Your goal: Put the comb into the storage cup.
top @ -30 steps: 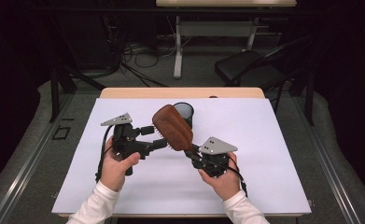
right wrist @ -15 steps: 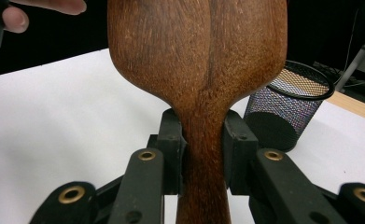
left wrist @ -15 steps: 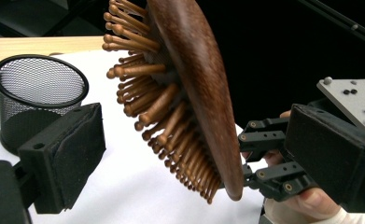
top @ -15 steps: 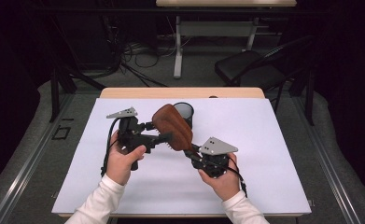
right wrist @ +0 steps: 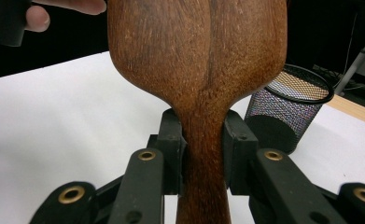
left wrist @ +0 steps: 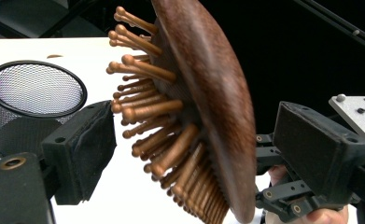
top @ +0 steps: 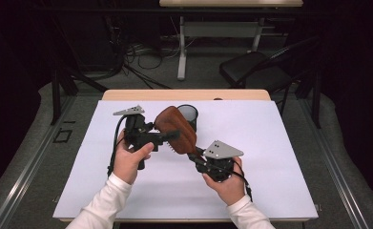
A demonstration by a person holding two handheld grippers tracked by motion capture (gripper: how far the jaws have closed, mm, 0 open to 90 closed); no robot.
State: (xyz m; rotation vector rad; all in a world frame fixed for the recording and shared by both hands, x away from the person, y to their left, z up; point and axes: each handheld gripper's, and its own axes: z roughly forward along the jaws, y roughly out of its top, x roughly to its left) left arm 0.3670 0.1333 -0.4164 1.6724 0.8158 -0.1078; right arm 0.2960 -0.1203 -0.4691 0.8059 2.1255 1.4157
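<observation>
A: Where is the hairbrush (top: 176,130)?

B: It is held up off the table (top: 279,157). Its handle sits between the jaws of the right gripper (right wrist: 203,154), and both pads press on the wood, one on each side of the neck just below where the head widens. In the right gripper view the smooth back of the head rises straight above those jaws.

A: And the left gripper (left wrist: 189,154)?

B: Its jaws stand on either side of the brush head. In the left gripper view the head (left wrist: 203,102) is between them, edge-on and tilted, with the wooden bristles (left wrist: 157,126) pointing toward the left-hand pad and the smooth back toward the right-hand pad. These jaws have just been closing, yet a gap shows on both sides, so they are not pressing on the brush.

A: What lies beyond the jaws?

B: A black mesh cup (left wrist: 33,102) stands upright on the table, past the left-hand jaw in the left gripper view. In the right gripper view the cup (right wrist: 287,107) is beyond the right-hand jaw, close beside the brush head. From the high view it sits just behind the head.

A: And the hands?

B: The left hand (top: 130,155) and right hand (top: 224,179) each grasp a gripper, both in white sleeves. A grey plate (top: 222,149) tops the right gripper.
</observation>
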